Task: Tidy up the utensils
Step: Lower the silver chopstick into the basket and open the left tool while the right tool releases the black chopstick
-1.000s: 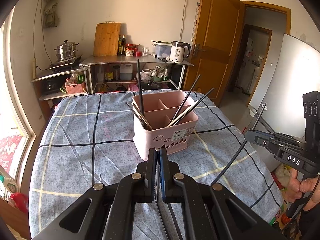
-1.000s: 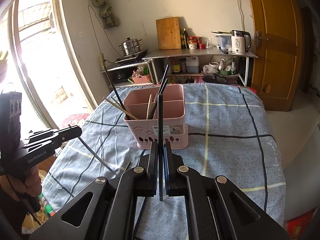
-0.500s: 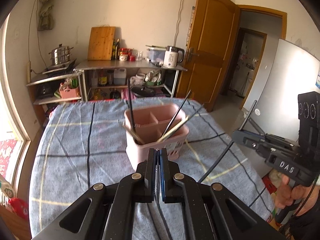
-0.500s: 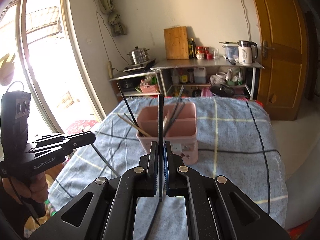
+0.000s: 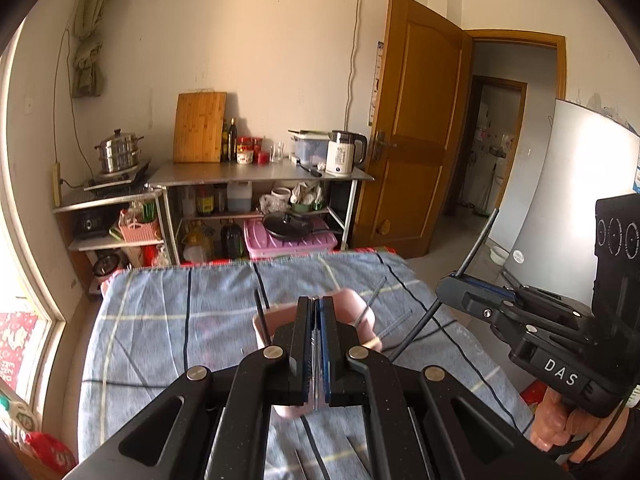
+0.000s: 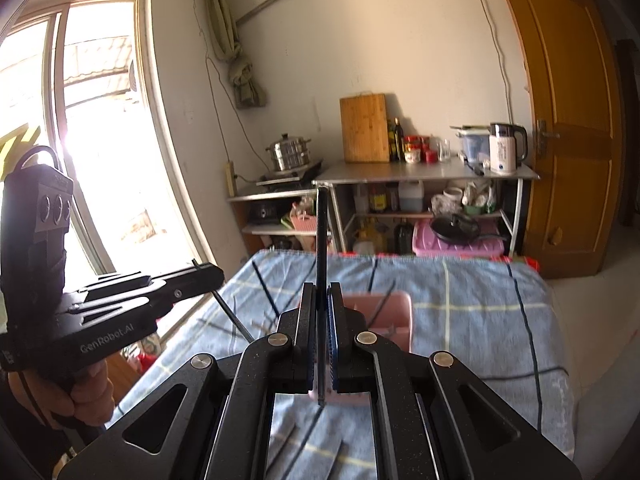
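A pink utensil caddy (image 5: 362,314) (image 6: 394,312) with several chopsticks in it stands on the blue checked table (image 5: 168,320), mostly hidden behind my jaws in both views. My left gripper (image 5: 316,304) (image 6: 216,274) is shut on a black chopstick (image 6: 234,320) that slants down from its tips; in the left wrist view it shows only edge-on between the pads. My right gripper (image 6: 321,292) (image 5: 444,292) is shut on another black chopstick (image 6: 321,232) (image 5: 478,244), which stands upright. Both grippers hang above the table's near side, short of the caddy.
Beyond the table's far edge stands a steel rack (image 5: 256,176) with a kettle (image 5: 344,152), a cutting board (image 5: 200,128) and jars. A steamer pot (image 5: 118,152) sits to its left. A wooden door (image 5: 416,152) is on the right and a window (image 6: 80,140) on the left.
Both grippers have risen with their chopsticks still clamped. The caddy has dropped in both views and now sits largely behind the jaws; more wall and ceiling show.
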Tool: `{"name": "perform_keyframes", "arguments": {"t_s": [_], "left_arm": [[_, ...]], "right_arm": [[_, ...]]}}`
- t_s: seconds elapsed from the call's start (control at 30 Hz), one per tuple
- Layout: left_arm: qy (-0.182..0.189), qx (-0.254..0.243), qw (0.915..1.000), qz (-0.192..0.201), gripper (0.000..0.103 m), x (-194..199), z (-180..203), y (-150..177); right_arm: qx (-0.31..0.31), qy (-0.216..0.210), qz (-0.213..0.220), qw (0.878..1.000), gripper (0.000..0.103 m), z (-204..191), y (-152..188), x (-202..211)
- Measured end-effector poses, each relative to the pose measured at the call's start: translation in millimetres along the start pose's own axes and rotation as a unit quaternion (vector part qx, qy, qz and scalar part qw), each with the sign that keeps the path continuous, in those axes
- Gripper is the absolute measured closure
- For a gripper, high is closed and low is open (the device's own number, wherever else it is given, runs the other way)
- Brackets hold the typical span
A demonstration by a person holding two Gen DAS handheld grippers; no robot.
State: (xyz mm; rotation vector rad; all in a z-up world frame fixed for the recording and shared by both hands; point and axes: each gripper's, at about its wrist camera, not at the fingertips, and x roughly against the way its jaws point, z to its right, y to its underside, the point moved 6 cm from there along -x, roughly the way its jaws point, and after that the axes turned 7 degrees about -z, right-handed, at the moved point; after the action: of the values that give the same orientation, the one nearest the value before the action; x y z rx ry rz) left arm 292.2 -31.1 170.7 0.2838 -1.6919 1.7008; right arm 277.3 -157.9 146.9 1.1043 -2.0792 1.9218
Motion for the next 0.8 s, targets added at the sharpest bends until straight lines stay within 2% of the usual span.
{"name": "perform_keyframes", "arguments": {"t_s": [0.2,0.47,0.8], "left_arm": [[-0.005,0.011,0.9999,0.010,0.100,-16.0,-11.8,-17.9],[-0.008,0.010,0.9999,0.007,0.100,-43.2,-16.3,-13.6],[-0.010,0.009,0.9996,-0.026,0.100,-76.3,-20.2,13.8]], "right_arm": [[-0.001,0.005,0.021,1.000,0.098,4.1,-19.8,-11.1],[0.001,0.020,0.025,0.999,0.098,8.7,-19.6,-26.6],[0.005,0.028,-0.011,1.000,0.098,8.7,1.3,-51.7]]}}
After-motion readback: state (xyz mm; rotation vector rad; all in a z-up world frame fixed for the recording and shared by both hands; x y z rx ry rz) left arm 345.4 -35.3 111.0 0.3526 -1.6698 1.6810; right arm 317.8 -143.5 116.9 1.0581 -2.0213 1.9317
